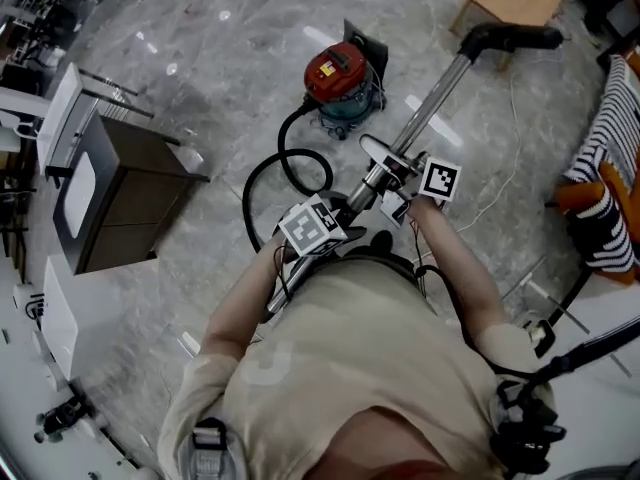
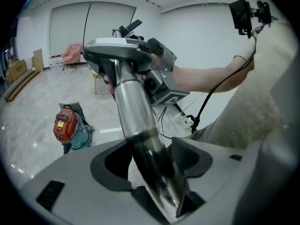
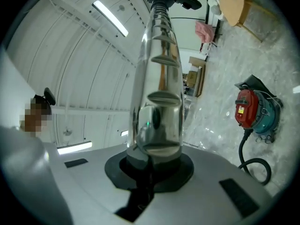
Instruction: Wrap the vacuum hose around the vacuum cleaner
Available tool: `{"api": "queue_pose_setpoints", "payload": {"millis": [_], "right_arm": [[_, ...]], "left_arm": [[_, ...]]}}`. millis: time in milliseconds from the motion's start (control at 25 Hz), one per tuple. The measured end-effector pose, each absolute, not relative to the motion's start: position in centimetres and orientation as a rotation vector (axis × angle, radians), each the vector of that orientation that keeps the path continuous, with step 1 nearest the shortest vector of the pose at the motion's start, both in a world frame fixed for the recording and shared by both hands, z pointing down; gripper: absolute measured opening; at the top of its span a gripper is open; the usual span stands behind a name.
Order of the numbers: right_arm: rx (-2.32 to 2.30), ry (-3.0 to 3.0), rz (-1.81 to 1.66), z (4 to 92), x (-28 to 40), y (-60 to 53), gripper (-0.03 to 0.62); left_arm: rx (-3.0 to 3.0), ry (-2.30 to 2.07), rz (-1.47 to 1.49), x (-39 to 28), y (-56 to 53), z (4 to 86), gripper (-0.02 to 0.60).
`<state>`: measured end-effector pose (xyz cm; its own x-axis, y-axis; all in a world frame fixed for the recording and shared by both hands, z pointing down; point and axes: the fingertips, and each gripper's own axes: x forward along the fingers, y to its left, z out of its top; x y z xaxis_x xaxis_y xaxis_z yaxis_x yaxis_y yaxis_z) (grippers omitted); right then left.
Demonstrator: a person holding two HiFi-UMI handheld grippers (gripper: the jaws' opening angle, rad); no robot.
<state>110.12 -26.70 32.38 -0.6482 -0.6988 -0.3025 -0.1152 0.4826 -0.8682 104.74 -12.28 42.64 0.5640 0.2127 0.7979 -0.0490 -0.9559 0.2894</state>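
The step in hand is judged to be gathering the wand end; no turn of hose is lying around the vacuum cleaner (image 1: 338,80) yet. The hose (image 3: 242,146) is leaving the vacuum cleaner and looping loosely over the floor (image 1: 200,58) on the person's side of it. The wand (image 1: 432,103) is being held in the air, slanting past the vacuum cleaner's right. The left hand-held gripper (image 2: 150,162) is standing wide, with the wand passing between its jaws but not clamped. The right hand-held gripper (image 3: 150,172) is closed narrow at the wand's base; the tube is hiding its exact hold. Next, the left jaws probably need to close on the wand, then carry it around the vacuum cleaner, drawing the hose snug.
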Motion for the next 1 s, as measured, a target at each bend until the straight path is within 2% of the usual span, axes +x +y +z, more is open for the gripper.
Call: {"api": "queue_pose_setpoints", "payload": {"millis": [560,720,1000], "right_arm": [[-0.553,2.3,-1.134,29.2,108.5,-33.1,0.018],[-0.579,2.343,-1.152,29.4,109.1,-35.6,0.018],[-0.668,2.355,-1.197,29.4,111.3,-43.7,0.018]], "left_arm": [[2.542,0.046,1.164,108.0,-18.9,43.2,0.253],[2.502,0.044,1.008,109.9,-21.7,43.3,0.253],[2.453,0.291,0.839,113.1,-28.9,41.3,0.253]]}}
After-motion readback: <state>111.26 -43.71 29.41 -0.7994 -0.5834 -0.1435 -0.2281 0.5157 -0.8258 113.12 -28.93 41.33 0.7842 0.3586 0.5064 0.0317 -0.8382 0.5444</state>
